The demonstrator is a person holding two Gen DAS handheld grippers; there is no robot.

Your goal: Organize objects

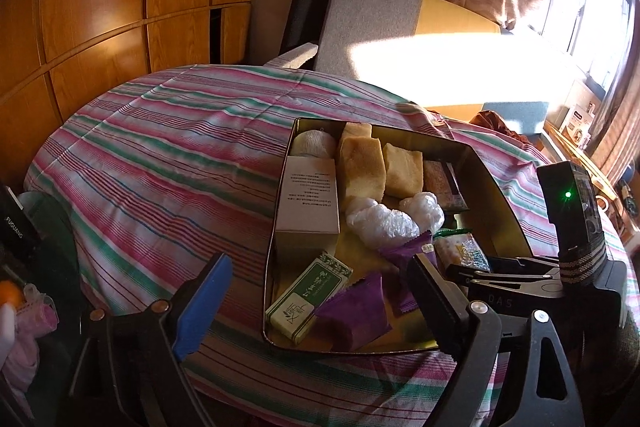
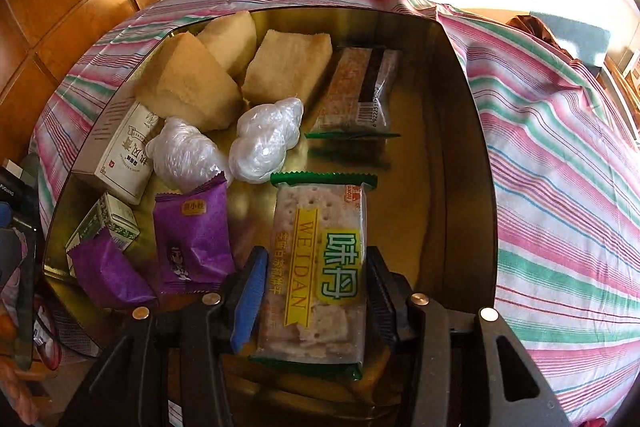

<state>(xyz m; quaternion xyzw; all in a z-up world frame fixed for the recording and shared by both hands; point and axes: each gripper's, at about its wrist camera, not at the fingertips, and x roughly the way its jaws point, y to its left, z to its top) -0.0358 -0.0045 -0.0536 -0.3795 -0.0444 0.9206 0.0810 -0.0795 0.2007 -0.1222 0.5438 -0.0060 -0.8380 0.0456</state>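
two grippers work over a gold-coloured tin point(image 2: 460, 131) that sits on a striped pink, green and white cloth point(image 1: 160, 155). the right gripper point(image 2: 316, 291) has its jaws pinched on a clear cracker packet point(image 2: 316, 267) with a yellow "weidan" band and green crimped ends; the packet stands between the blue pad and the black pad, held inside the tin near its front edge, and whether its lower end touches the tin floor cannot be told. the left gripper point(image 1: 320, 303) is spread wide with nothing between its pads, its blue-padded finger over the cloth just left of the tin and its black finger over the tin's near right part. inside the tin lie three pale sponge cake pieces point(image 2: 192, 87) toward the far side, two knotted white plastic bundles point(image 2: 264, 139) near the middle, a second wrapped cracker bar point(image 2: 356, 87) toward the far right, a white carton with printed text point(image 2: 124, 155) along the left wall, a small green and white box point(image 2: 108, 223) in the near left corner, and two purple snack packets point(image 2: 192, 235) beside that box. in the left wrist view the right gripper's body point(image 1: 560, 227), with a green light on it, shows at the tin's right side.
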